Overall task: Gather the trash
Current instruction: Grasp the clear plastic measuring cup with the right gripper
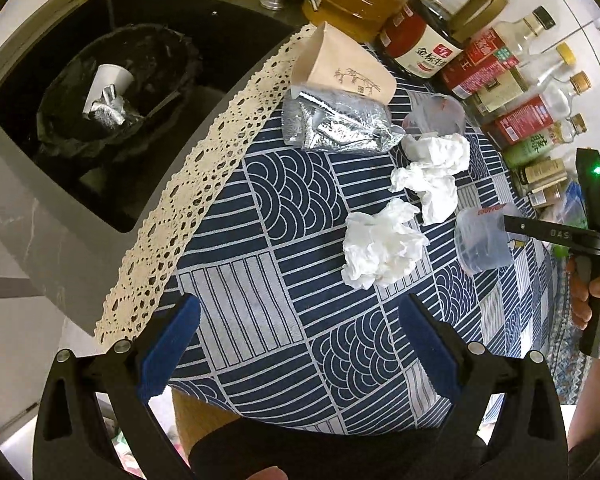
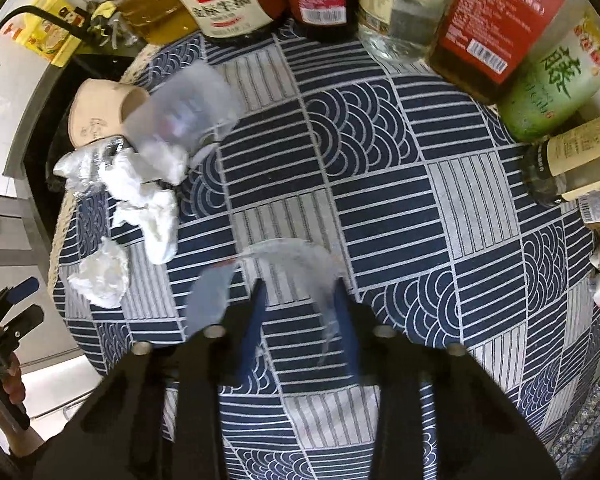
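Left tool (image 1: 296, 344): blue-padded jaws spread wide, nothing between them, hovering over the near edge of the bench (image 1: 260, 208), which carries a navy-and-white patterned cloth with a cream lace border.

Right tool (image 2: 300, 300): jaws drawn narrow around the wall of a clear crumpled plastic cup (image 2: 292, 264). One blue finger sits inside the rim, the other outside. The picture is blurred, so contact of the pads is not certain. The left-wrist view shows this tool reaching in from the right, its tip on the same cup, with a hand (image 1: 592, 300) on the grip.

Trash on the cloth, left to far left of the held cup:
- three crumpled white tissues (image 1: 384, 244), close together
- a flattened silver foil pouch (image 1: 336, 124), beyond the tissues
- a beige paper cup (image 1: 340, 64) on its side, touching the pouch
- a second clear plastic cup (image 1: 436, 114), tipped over, just right of the pouch

Black-lined bin (image 1: 116, 84) sits far left, below the bench edge, already holding a white paper cup (image 1: 110, 84) and crumpled foil.

A row of sauce and oil bottles (image 1: 496, 64) lines the far and right edge of the bench.
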The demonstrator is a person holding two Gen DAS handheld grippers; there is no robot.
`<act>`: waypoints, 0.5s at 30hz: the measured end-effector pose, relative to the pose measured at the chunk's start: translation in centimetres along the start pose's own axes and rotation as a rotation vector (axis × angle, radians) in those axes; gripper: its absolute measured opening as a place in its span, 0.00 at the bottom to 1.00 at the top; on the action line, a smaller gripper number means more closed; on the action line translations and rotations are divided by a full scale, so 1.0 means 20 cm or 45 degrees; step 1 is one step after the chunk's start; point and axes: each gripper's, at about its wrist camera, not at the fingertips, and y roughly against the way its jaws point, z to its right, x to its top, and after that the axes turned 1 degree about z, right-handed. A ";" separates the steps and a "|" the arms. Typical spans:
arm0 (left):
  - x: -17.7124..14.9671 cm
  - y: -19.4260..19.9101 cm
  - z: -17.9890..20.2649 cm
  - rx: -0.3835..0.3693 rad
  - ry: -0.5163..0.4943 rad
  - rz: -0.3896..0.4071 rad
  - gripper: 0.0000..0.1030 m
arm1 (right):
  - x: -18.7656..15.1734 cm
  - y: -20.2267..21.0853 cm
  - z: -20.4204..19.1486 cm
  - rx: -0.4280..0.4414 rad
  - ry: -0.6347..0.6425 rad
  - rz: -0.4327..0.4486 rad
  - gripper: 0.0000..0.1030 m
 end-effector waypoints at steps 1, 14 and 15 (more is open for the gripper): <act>0.00 -0.01 0.00 0.004 0.001 -0.005 0.93 | 0.00 -0.01 0.01 0.013 -0.009 -0.005 0.12; 0.06 -0.07 0.15 0.050 -0.105 -0.045 0.93 | -0.07 0.05 0.07 0.108 -0.064 0.078 0.02; 0.06 -0.08 0.17 0.056 -0.116 -0.047 0.93 | -0.08 0.06 0.08 0.117 -0.070 0.089 0.02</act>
